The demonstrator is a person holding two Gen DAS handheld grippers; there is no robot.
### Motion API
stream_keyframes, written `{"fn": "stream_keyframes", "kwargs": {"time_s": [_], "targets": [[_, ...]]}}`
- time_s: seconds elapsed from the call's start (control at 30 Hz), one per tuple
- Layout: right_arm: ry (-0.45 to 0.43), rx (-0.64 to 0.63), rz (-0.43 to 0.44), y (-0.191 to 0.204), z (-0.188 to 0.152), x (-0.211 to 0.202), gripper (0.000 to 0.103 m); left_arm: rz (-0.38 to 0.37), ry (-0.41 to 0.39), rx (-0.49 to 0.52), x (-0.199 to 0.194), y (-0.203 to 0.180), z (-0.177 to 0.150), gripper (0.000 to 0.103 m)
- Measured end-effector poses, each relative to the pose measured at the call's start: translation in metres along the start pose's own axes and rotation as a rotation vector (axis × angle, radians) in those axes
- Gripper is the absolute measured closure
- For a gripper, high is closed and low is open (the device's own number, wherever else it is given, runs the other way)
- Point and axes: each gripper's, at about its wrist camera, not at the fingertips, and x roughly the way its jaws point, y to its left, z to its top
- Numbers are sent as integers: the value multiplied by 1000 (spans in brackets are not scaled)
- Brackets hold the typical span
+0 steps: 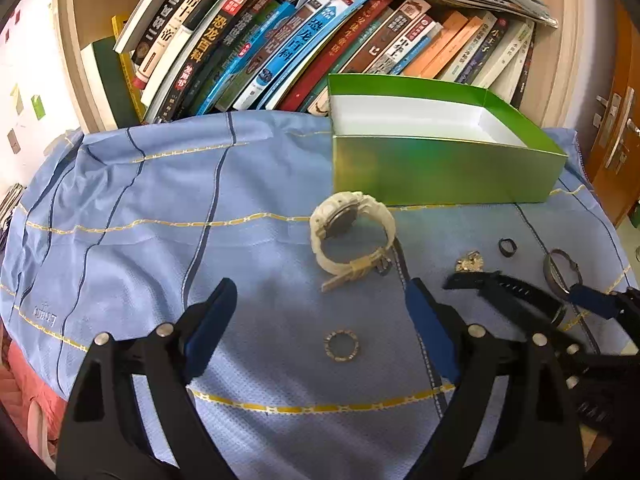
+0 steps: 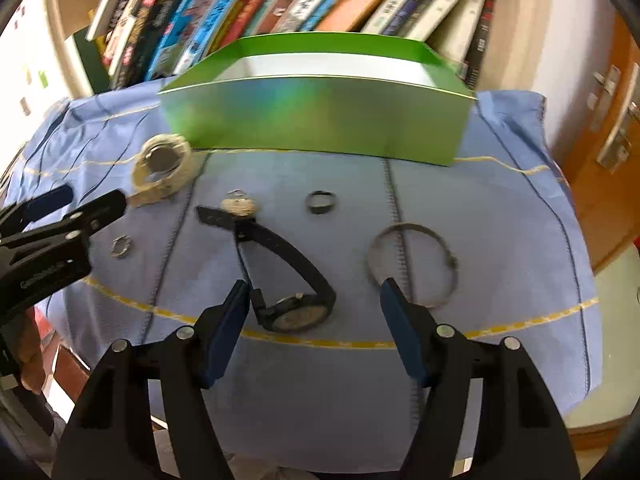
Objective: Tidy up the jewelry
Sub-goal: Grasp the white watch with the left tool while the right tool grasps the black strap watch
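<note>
Left wrist view: a bookshelf packed with leaning books stands behind a blue cloth spread over the work surface. An open green box, white inside and holding nothing visible, sits at the far edge of the cloth. Just in front of its left corner lies a white watch, tipped on its side. A black watch lies nearer, its dial between the jaws of the right gripper, which stand apart without pressing on it. Right of it rests a thin metal bangle. The left gripper is wide open and grasps nothing; a small pale ring lies on the cloth between its jaws. Farther back lie a gold brooch and a black ring.
</note>
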Motion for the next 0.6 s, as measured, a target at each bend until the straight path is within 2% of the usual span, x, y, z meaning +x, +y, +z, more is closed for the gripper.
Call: {"fn": "stream_keyframes", "kwargs": {"time_s": [0.07,0.27,0.6], "targets": [[-10,13,-3,-6,0,-4,36,8,9,-12,3,4,0,17],[-18,-14,57,-4,-3,-14,36,1,25,-30,11,9,2,16],[10,-12,95,1,-3,-2,35,-23,45,-38,30,7,18,13]]}}
